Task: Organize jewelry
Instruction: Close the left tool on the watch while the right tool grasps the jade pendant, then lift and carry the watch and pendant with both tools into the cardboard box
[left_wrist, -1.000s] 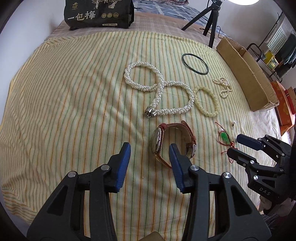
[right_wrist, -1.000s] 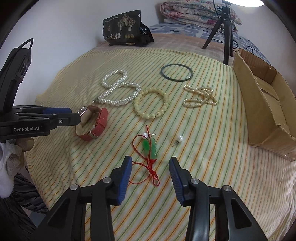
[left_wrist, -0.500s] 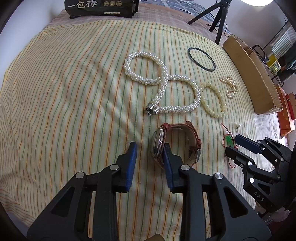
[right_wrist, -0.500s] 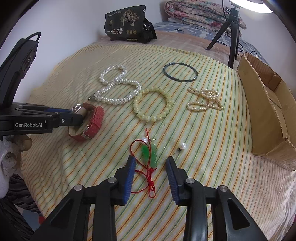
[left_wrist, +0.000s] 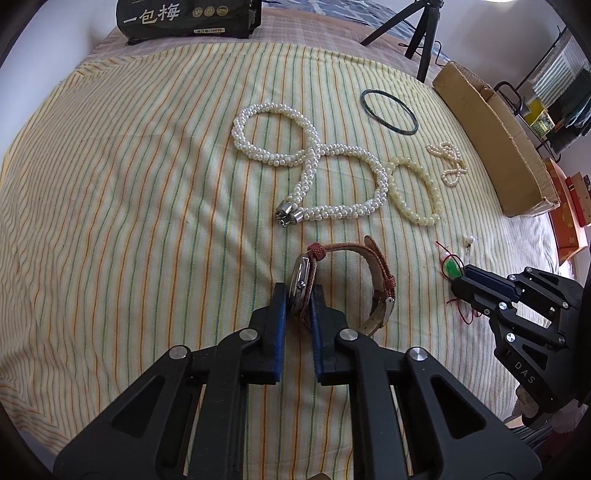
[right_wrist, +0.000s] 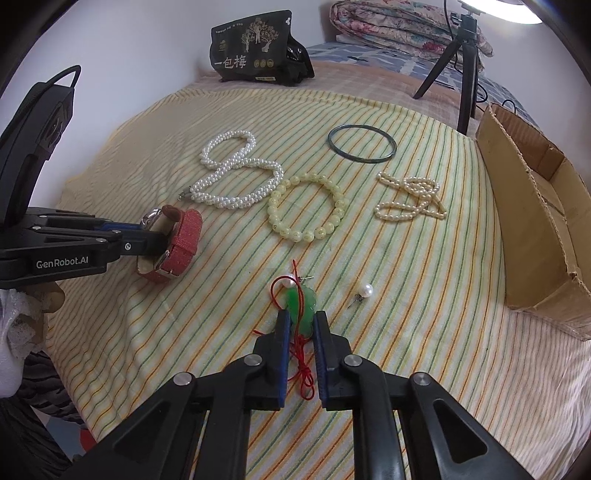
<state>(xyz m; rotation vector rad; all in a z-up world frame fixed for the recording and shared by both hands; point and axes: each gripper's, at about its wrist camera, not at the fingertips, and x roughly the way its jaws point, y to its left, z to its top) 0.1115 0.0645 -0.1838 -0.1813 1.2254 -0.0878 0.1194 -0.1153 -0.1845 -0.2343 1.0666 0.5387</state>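
My left gripper (left_wrist: 299, 295) is shut on the case of a red-strapped watch (left_wrist: 306, 275), which stands on edge on the striped cloth; the watch also shows in the right wrist view (right_wrist: 177, 236). My right gripper (right_wrist: 301, 321) is shut on a green pendant (right_wrist: 302, 304) with a red cord; it shows in the left wrist view (left_wrist: 453, 268) too. A thick pearl necklace (left_wrist: 306, 162), a pale bead bracelet (left_wrist: 415, 188), a dark bangle (left_wrist: 389, 110), a thin pearl strand (left_wrist: 448, 162) and a pearl stud (right_wrist: 365, 290) lie on the cloth.
An open cardboard box (right_wrist: 535, 206) lies along the right edge of the bed. A black printed bag (right_wrist: 255, 51) sits at the far end. A black tripod (right_wrist: 465, 62) stands behind the box. Folded bedding (right_wrist: 399, 22) lies at the back.
Both grippers moved forward and closed: the left one on the watch case, the right one on the green pendant. The other jewelry has not moved.
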